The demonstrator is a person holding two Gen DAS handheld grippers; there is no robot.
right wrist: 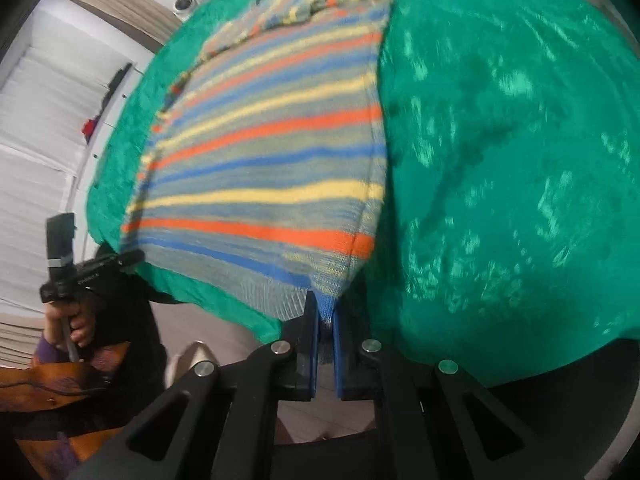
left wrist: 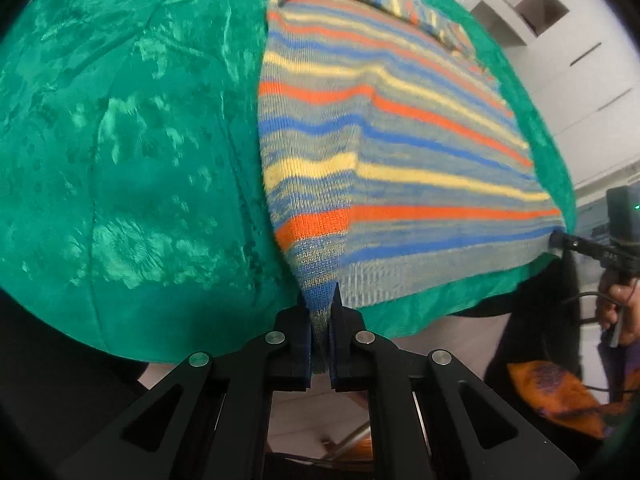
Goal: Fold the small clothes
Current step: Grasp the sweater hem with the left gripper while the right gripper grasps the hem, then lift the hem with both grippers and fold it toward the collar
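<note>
A striped knit sweater (left wrist: pixel 400 128) in blue, orange, yellow and grey lies spread on a green plush cloth (left wrist: pixel 120 140). My left gripper (left wrist: pixel 320 300) is shut on the sweater's near left hem corner. My right gripper (right wrist: pixel 325 300) is shut on the near right hem corner of the sweater (right wrist: pixel 272 168). Each gripper shows in the other's view: the right one (left wrist: pixel 560 240) at the sweater's right corner, the left one (right wrist: pixel 132 258) at its left corner. The sleeves are bunched at the far end.
The green cloth (right wrist: pixel 520 160) covers the table and hangs over its near edge. White cabinets (left wrist: pixel 560 40) stand behind. An orange patterned garment (left wrist: pixel 560 396) shows low at the right, by the person's hand. Floor shows below the table edge.
</note>
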